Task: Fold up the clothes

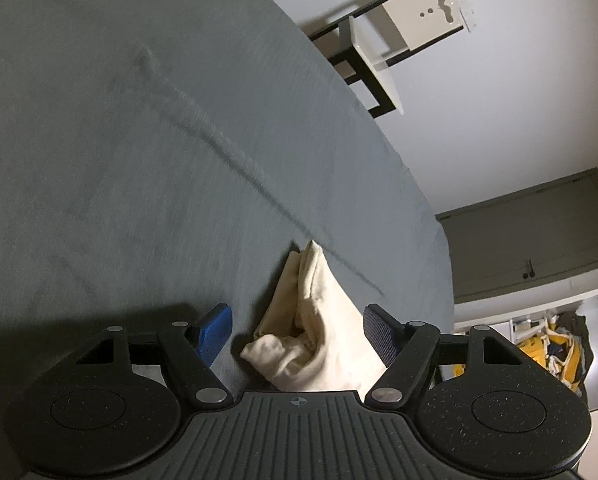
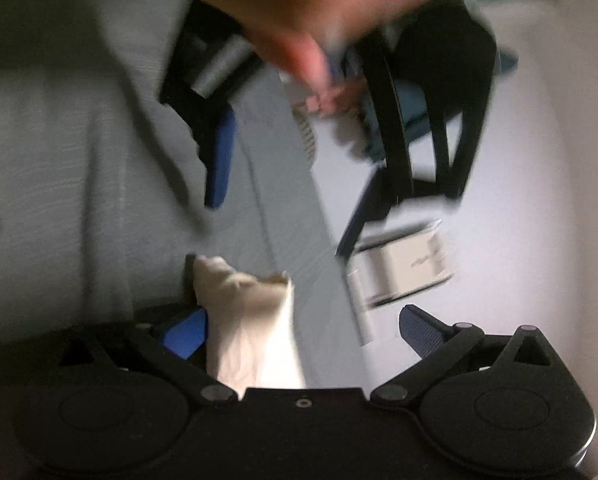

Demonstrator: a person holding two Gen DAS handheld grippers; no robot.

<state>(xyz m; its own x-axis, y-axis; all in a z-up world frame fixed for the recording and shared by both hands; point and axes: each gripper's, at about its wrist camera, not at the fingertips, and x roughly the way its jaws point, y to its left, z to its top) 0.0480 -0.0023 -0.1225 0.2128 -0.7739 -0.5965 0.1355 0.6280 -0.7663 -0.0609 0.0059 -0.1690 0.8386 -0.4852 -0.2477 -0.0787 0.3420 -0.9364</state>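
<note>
While the left gripper (image 1: pixel 297 330) hung over the grey bed (image 1: pixel 147 152), its blue-padded fingers (image 1: pixel 215 334) stood spread apart with a bunched cream garment (image 1: pixel 319 336) lying between them, touching neither pad clearly. The cloth sat near the bed's right edge, beside a long crease in the sheet. In the blurred right wrist view, the right gripper (image 2: pixel 303 332) was likewise spread wide, the cream garment against its left pad (image 2: pixel 185 334). A hand (image 2: pixel 319 12) held the other gripper (image 2: pixel 283 152) above. A white box (image 2: pixel 411 268) stood on the floor beyond the edge.
</note>
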